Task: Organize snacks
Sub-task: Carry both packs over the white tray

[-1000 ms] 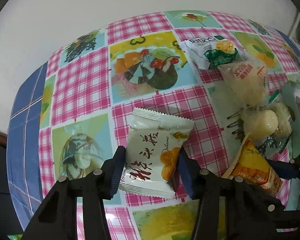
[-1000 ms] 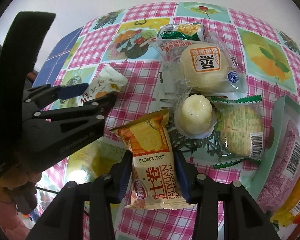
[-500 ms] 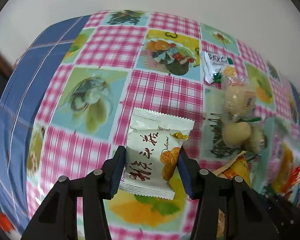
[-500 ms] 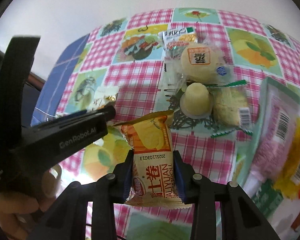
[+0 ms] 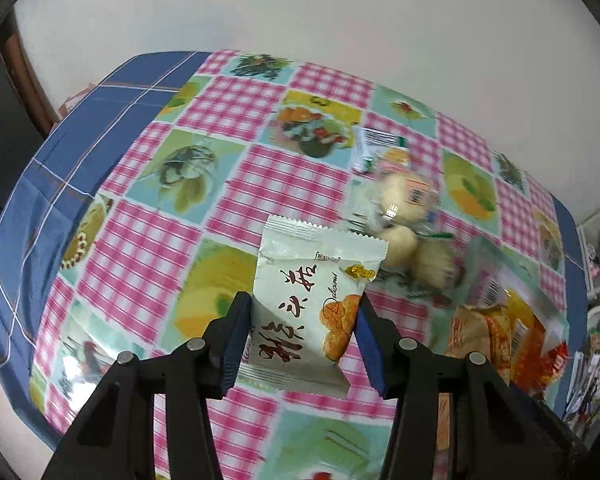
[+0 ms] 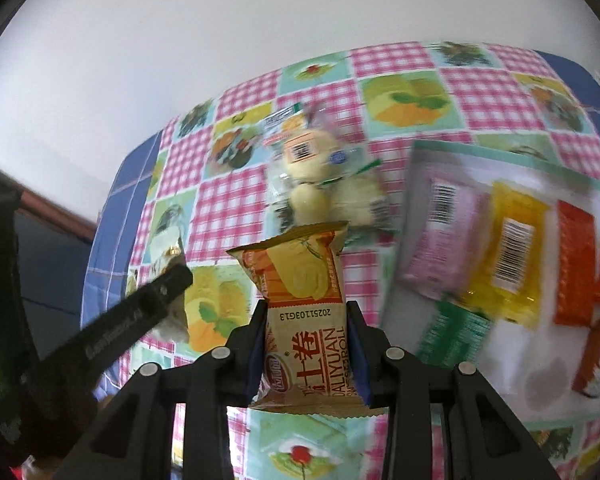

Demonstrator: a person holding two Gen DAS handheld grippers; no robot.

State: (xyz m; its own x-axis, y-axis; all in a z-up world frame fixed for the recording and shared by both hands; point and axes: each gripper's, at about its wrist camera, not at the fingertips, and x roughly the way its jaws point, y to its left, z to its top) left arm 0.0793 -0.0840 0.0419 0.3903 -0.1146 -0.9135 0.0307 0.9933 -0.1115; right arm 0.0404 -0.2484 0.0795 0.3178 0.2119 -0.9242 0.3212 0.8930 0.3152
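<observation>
1. L gripper (image 5: 300, 344) fingers are clamping the white pack (image 5: 312, 312), holding it above the tablecloth (image 5: 236, 184).
2. R gripper (image 6: 306, 348) fingers are pinching the orange roll (image 6: 300, 304), also off the cloth.
3. Wrapped buns (image 6: 320, 176) are lying beyond; tray (image 6: 540, 400) w/ packets is sitting to the right.

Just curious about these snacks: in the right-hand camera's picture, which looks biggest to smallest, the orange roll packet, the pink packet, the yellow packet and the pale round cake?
As they look in the right wrist view:
1. Orange roll packet, though it is nearest the camera, in the right gripper.
2-3. Pink packet and yellow packet, too alike and blurred to rank.
4. Pale round cake.
</observation>
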